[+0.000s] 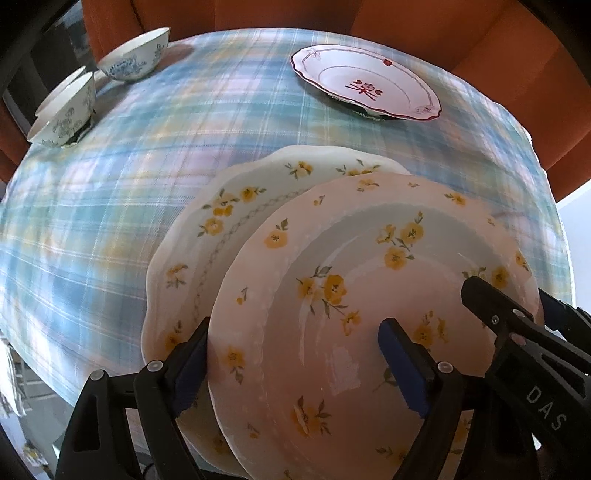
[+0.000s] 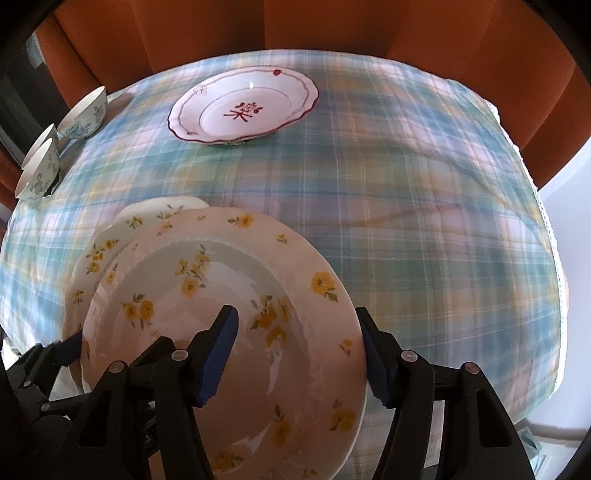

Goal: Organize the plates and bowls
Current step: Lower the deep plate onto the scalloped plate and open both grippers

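A pink-rimmed plate with yellow flowers [image 1: 332, 288] lies on a larger cream plate with yellow flowers [image 1: 207, 229] at the table's near edge. My left gripper [image 1: 295, 365] is open, one finger outside the top plate's left rim and one over its well. My right gripper [image 2: 299, 354] is open and straddles the same plate's [image 2: 221, 314] right rim; it shows in the left wrist view [image 1: 498, 306]. The lower plate [image 2: 122, 229] peeks out at the left. A white plate with red trim [image 1: 365, 86] [image 2: 243, 107] sits at the far side.
Three blue-patterned bowls stand at the far left: one alone [image 1: 135, 55] [image 2: 85, 118] and two nested [image 1: 62, 110] [image 2: 37, 166]. The plaid tablecloth [image 1: 147, 147] [image 2: 406, 221] covers the table. An orange seat back [image 2: 332, 26] rises behind it.
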`<action>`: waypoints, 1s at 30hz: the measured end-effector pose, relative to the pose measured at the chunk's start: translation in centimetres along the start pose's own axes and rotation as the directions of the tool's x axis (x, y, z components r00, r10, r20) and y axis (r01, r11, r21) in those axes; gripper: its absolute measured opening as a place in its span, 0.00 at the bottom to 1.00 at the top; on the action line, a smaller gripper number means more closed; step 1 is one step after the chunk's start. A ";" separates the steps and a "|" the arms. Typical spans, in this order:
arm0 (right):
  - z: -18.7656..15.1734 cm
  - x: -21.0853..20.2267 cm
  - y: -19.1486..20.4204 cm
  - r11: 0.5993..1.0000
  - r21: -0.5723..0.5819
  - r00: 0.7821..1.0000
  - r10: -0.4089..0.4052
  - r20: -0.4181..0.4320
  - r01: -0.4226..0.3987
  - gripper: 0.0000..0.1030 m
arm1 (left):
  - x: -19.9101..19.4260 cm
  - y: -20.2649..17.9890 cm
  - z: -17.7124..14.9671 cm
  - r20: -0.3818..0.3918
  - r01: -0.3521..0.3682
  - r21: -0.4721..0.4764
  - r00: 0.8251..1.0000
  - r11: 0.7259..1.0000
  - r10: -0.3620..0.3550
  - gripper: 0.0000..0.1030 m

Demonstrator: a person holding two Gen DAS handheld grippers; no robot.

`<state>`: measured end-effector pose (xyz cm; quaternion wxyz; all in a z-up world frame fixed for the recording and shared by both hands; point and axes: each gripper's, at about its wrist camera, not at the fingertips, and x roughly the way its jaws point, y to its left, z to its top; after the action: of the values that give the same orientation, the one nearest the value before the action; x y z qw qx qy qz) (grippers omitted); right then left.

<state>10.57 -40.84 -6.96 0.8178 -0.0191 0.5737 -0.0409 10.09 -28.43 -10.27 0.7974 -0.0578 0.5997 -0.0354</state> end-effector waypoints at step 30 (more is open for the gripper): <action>-0.8 0.9 1.2 0.998 -0.019 0.998 0.062 -0.031 -0.063 0.42 | -2.2 2.1 -1.2 0.023 -0.108 0.004 0.994 0.994 0.108 0.83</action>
<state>10.20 -39.72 -8.11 0.8095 -0.0088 0.5869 -0.0097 8.32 -26.08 -8.73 0.8050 -0.0238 0.5928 0.0068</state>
